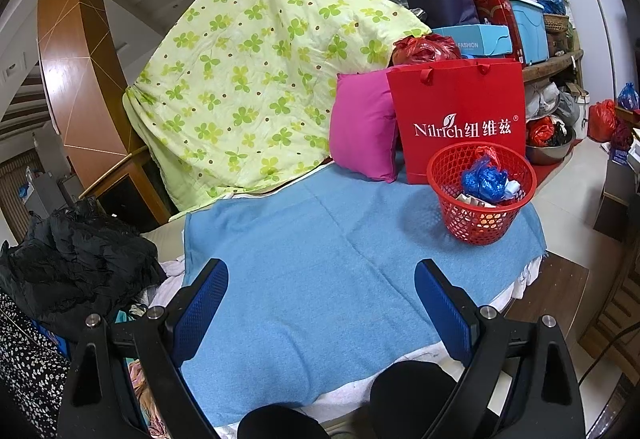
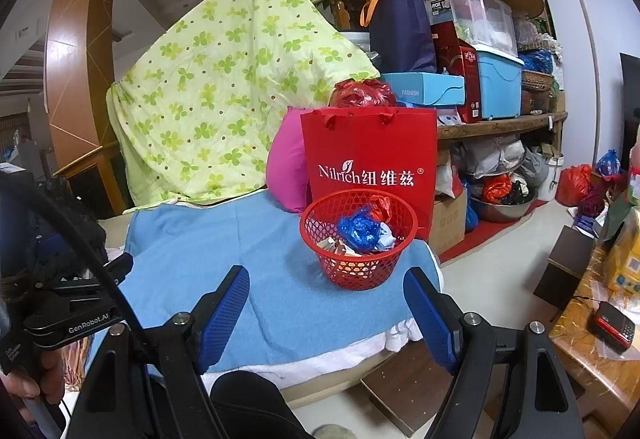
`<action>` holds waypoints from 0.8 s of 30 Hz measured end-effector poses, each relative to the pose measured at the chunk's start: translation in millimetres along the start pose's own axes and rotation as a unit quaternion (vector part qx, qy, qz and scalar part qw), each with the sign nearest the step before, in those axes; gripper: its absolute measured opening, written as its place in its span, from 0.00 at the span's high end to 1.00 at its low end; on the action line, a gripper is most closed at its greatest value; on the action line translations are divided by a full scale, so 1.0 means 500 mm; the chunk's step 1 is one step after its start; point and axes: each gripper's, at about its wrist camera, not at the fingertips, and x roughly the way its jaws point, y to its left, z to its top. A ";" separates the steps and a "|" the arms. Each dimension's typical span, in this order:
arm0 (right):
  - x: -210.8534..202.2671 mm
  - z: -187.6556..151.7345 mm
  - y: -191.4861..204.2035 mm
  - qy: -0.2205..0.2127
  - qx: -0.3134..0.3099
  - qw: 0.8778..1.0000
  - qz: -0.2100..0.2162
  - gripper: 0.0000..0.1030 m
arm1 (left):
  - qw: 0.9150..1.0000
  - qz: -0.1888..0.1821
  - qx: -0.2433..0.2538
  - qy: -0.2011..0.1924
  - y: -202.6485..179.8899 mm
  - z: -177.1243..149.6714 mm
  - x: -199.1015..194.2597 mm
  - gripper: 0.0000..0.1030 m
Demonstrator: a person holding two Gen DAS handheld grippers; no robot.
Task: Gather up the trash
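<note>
Holding both my left gripper and right gripper spread wide and empty above the blue cloth, I judge collection finished, since trash sits bunched inside the red basket near the cloth's far corner.

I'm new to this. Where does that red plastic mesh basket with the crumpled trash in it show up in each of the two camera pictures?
Left wrist view: the red plastic mesh basket sits right of centre, at the far right corner of the blue towel.
Right wrist view: the basket is near the middle, just beyond the open jaws.
Shared landmark: the red Nilrich paper bag stands directly behind it in both.
</note>
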 end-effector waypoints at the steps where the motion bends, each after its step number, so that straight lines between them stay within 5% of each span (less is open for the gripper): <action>1: 0.002 -0.003 0.000 0.001 0.000 1.000 0.000 0.20 | 1.000 0.000 0.000 0.000 0.000 0.000 0.000 0.08; 24: 0.014 -0.010 0.000 0.003 0.000 1.000 0.000 0.20 | 1.000 0.000 0.001 0.008 -0.007 -0.008 0.013 0.08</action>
